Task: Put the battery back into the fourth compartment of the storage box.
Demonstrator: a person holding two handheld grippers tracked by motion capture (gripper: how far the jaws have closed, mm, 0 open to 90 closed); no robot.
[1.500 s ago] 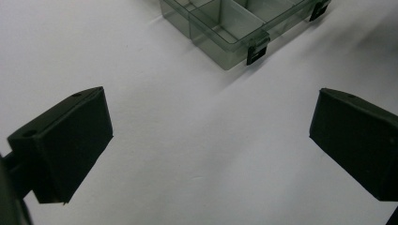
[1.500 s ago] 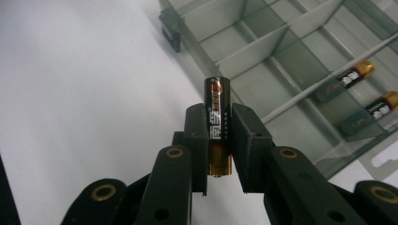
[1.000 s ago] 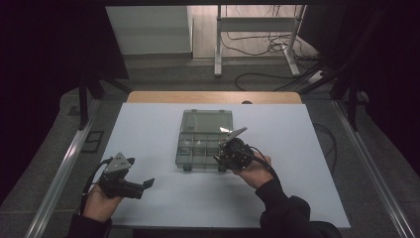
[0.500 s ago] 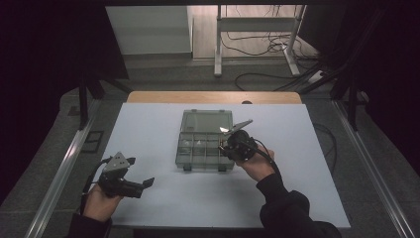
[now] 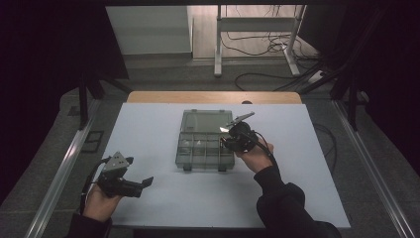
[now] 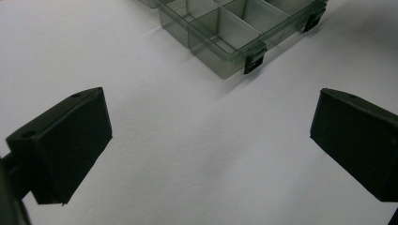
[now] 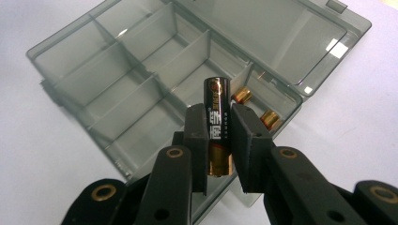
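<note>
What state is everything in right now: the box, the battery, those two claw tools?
Compartment box: lid open, lying flat on the table.
Battery: clamped between the right gripper's pads, held above the box.
Two batteries in the box: lying in a corner compartment beside the lid hinge.
Right gripper: shut on the battery.
Left gripper: jaws wide open, nothing between them, over bare table.

From my seat, the right gripper (image 7: 218, 140) is all black: two flat rectangular pads on link arms pinned with brass-ringed rivets. The left gripper (image 6: 211, 145) has blocky black pads, each with small screw holes on top. On its body a grey three-cornered plate (image 5: 117, 161) sits, a black cable (image 5: 88, 183) looping beside that plate. One black sleeve (image 5: 285, 206).
</note>
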